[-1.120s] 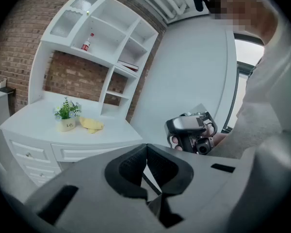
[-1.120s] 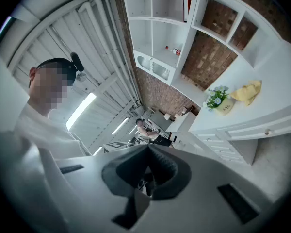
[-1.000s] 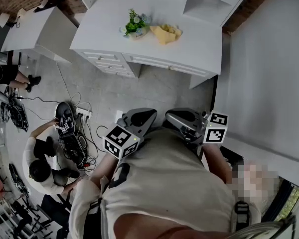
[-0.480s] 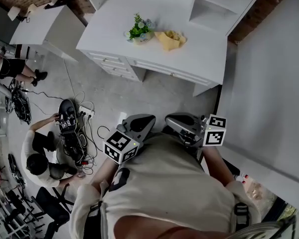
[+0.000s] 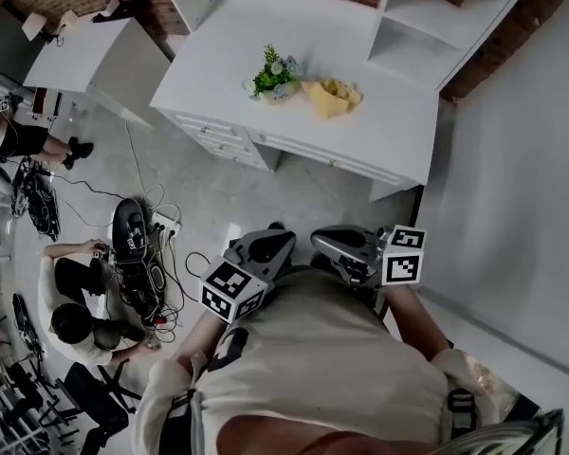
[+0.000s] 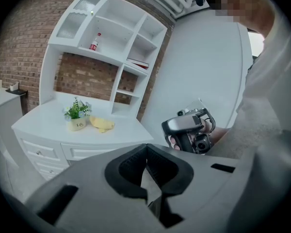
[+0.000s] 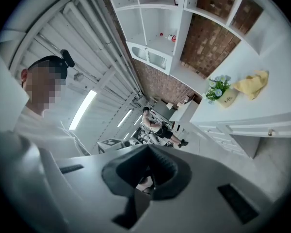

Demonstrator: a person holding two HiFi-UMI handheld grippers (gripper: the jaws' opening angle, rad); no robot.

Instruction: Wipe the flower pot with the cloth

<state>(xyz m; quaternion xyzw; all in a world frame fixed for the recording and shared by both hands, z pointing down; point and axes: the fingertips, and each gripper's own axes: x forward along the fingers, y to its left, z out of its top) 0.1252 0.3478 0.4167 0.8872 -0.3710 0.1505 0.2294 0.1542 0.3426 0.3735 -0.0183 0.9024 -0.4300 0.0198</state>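
A small pale flower pot [image 5: 274, 90] with a green plant stands on the white desk [image 5: 256, 36], far from both grippers. A crumpled yellow cloth [image 5: 330, 98] lies just right of it. The left gripper view shows the pot [image 6: 77, 124] and cloth [image 6: 102, 124] ahead; in the right gripper view the pot [image 7: 227, 99] and cloth [image 7: 252, 84] lie at the right. My left gripper [image 5: 266, 245] and right gripper [image 5: 339, 243] are held close to the person's chest. Both are shut with nothing between the jaws. The right gripper [image 6: 191, 130] also shows in the left gripper view.
The desk has drawers [image 5: 220, 126] in front and a white shelf unit [image 5: 427, 27] at its back right. A second white table [image 5: 95, 50] stands to the left. A person [image 5: 71, 301] sits on the floor among cables [image 5: 137, 254]. A pale wall [image 5: 522, 159] is at right.
In the head view the desk with pot and cloth has slid down and to the right. Both grippers stay shut near the chest; the right one shifted slightly.
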